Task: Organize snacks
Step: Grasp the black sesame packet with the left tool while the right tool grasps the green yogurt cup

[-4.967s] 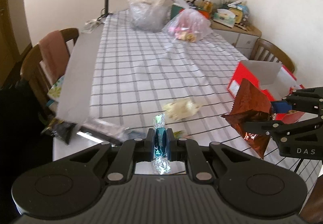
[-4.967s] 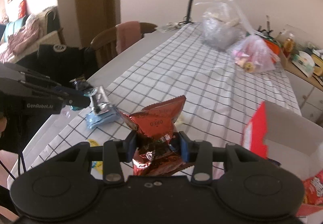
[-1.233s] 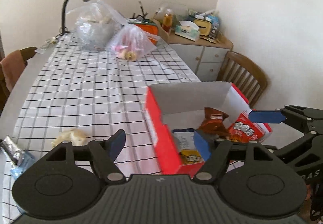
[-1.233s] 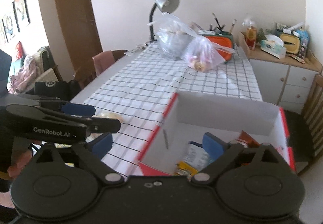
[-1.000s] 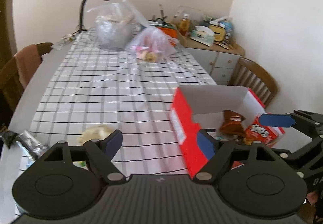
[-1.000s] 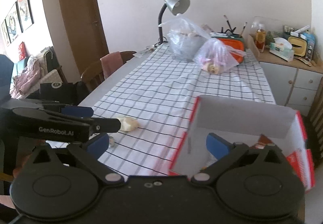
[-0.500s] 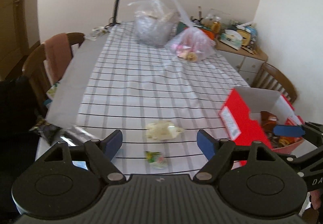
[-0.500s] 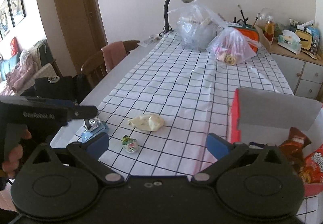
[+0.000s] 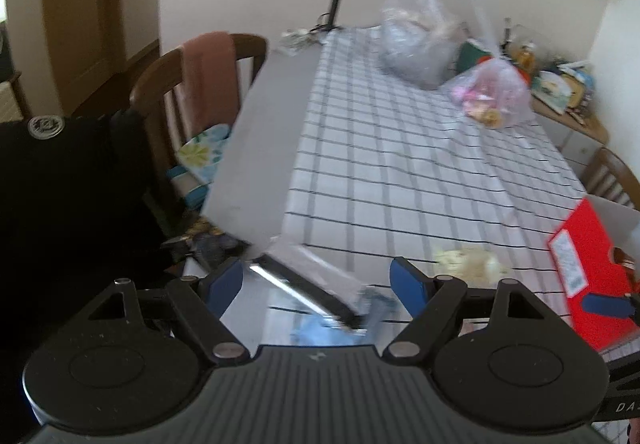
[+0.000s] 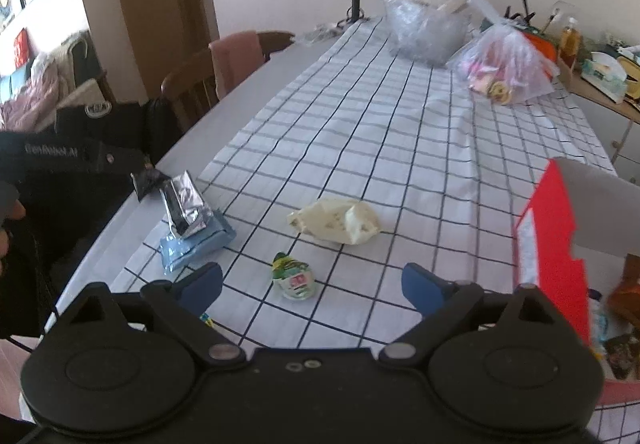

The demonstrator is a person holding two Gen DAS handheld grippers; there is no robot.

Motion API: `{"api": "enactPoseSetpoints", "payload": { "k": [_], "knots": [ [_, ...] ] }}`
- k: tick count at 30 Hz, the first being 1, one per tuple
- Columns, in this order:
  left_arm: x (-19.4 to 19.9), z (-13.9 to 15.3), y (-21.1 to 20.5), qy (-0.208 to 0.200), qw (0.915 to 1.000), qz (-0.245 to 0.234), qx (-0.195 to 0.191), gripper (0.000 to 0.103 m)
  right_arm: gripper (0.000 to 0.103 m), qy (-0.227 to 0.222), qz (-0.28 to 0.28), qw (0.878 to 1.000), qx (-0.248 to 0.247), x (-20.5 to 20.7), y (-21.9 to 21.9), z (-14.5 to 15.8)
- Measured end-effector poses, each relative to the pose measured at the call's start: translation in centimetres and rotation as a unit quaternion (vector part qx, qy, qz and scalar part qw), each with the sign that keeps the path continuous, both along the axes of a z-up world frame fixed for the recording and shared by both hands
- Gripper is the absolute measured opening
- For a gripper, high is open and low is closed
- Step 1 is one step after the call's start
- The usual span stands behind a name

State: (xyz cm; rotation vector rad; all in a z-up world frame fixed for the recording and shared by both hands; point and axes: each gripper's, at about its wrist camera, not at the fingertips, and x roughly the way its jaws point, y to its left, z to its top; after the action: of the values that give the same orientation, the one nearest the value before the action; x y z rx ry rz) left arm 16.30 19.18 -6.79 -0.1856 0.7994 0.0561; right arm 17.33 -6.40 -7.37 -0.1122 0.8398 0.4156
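Though blurred on the left, a silver packet [image 10: 182, 205] atop a pale-blue one [image 10: 196, 242]; left jaws wide, right closing, both empty.

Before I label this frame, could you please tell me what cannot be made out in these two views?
- Left wrist view: motion blur smears the silver packet and blue packet; no print is legible.
- Right wrist view: the red box is cut off by the right edge, and its wall hides most of the contents.
- Right wrist view: the small green snack is too small to read.
- Right wrist view: the left gripper is mostly cropped; its jaws do not show there.
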Motion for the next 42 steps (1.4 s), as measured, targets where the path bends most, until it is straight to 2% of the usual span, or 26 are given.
{"api": "enactPoseSetpoints", "payload": {
  "k": [8,13,19,29,34,39,42],
  "knots": [
    [1.9,-2.1,3.8,0.035,0.9984,0.044,-0.004,0.081,0.088,0.022,0.017,0.999,-0.019,1.6,2.1,-2.5],
    [4.3,-3.6,5.9,0.066,0.9937,0.09,-0.016,0.081,0.083,0.035,0.022,0.999,-0.028,2.7,2.7,-3.8],
    [7.4,-5.8,8.8,0.117,0.9756,0.176,-0.059,0.08,0.08,0.042,0.03,0.998,-0.031,3.4,3.1,-4.8],
    [10.1,-7.3,9.7,0.144,0.9606,0.231,-0.058,0.079,0.07,0.055,0.034,0.997,-0.041,4.7,3.5,-6.3],
    [10.5,-7.9,10.0,0.16,0.9552,0.24,-0.066,0.07,0.06,0.053,0.041,0.997,-0.046,4.9,3.9,-6.7],
    [10.7,-8.1,9.9,0.166,0.9554,0.235,-0.065,0.057,0.048,0.057,0.045,0.996,-0.051,5.0,4.1,-7.0],
    [10.7,-8.1,9.8,0.169,0.9564,0.229,-0.066,0.045,0.041,0.061,0.047,0.996,-0.052,5.0,4.0,-7.2]
  ]
}}
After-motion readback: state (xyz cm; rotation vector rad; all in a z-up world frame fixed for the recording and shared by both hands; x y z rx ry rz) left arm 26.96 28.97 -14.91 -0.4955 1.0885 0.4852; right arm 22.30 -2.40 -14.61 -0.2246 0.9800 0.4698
